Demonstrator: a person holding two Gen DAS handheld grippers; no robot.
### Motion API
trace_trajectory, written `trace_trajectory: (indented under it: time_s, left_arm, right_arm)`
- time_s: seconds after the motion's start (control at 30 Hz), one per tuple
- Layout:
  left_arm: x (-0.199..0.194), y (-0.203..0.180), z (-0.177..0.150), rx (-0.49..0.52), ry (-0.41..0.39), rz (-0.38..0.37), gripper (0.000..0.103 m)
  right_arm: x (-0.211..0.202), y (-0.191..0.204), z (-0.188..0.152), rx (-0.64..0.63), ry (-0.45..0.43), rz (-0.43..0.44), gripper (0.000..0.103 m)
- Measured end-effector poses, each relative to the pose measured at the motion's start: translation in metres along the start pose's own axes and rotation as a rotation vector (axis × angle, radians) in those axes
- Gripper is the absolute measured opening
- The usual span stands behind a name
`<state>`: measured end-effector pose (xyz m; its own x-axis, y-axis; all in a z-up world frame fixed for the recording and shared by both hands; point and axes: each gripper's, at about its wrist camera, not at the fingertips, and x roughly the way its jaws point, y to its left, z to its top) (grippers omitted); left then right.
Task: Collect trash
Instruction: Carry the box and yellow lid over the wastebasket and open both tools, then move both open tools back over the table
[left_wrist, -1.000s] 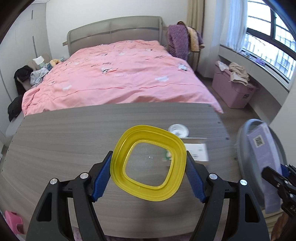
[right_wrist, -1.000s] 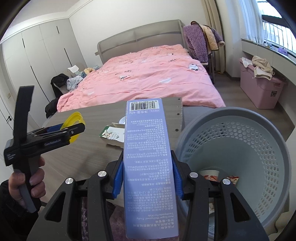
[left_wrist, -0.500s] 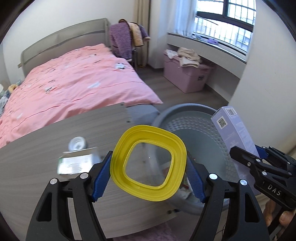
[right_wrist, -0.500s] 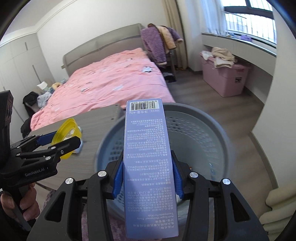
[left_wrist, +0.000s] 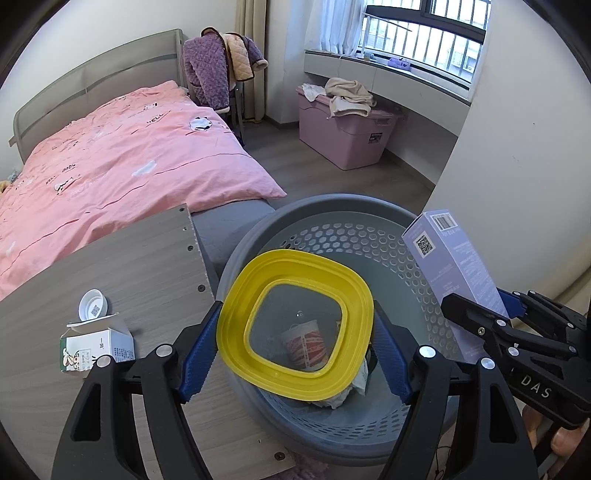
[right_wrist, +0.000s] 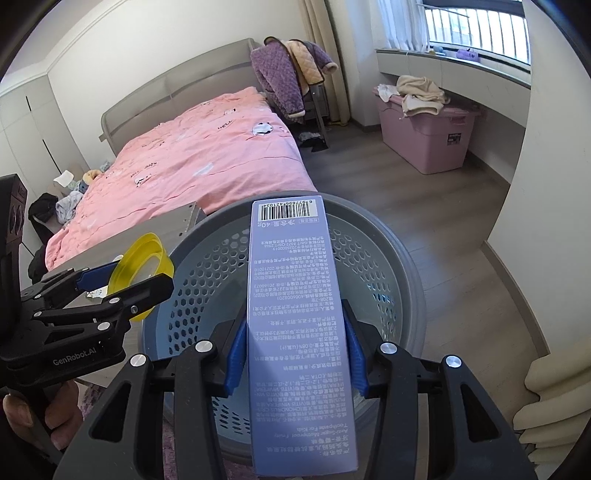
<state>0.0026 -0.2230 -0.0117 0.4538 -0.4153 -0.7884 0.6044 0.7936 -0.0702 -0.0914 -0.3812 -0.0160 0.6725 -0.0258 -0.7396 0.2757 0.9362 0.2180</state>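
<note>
My left gripper is shut on a yellow plastic lid with a clear middle and holds it over the grey perforated trash basket. My right gripper is shut on a lilac toothpaste box, also over the basket. The box shows at the right in the left wrist view. The lid and left gripper show at the left in the right wrist view. A paper cup and wrappers lie in the basket.
A wooden table left of the basket holds a milk carton and a white cap. A pink bed lies behind. A pink storage box stands under the window. A white wall is at the right.
Both grippers swung right from the table to over the basket, carrying the lid and the box. The basket now fills the middle of both views.
</note>
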Motion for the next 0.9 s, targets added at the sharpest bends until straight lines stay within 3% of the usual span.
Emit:
trace_trajectory:
  time_s: [0.1,0.13,0.9]
  left_arm:
    - [0.001,-0.003,0.000,0.005,0.005,0.015,0.078]
    - [0.000,-0.003,0.000,0.004,0.005,0.020,0.078]
    - [-0.019,0.008,-0.010,-0.034,-0.026,0.070,0.078]
  right_arm:
    - [-0.004,-0.001,0.001,0.001,-0.024,-0.011,0.067]
    - [-0.006,-0.001,0.001,0.001,-0.031,-0.011,0.068]
    - [-0.010,0.009,-0.004,-0.012,-0.027,0.010,0.068]
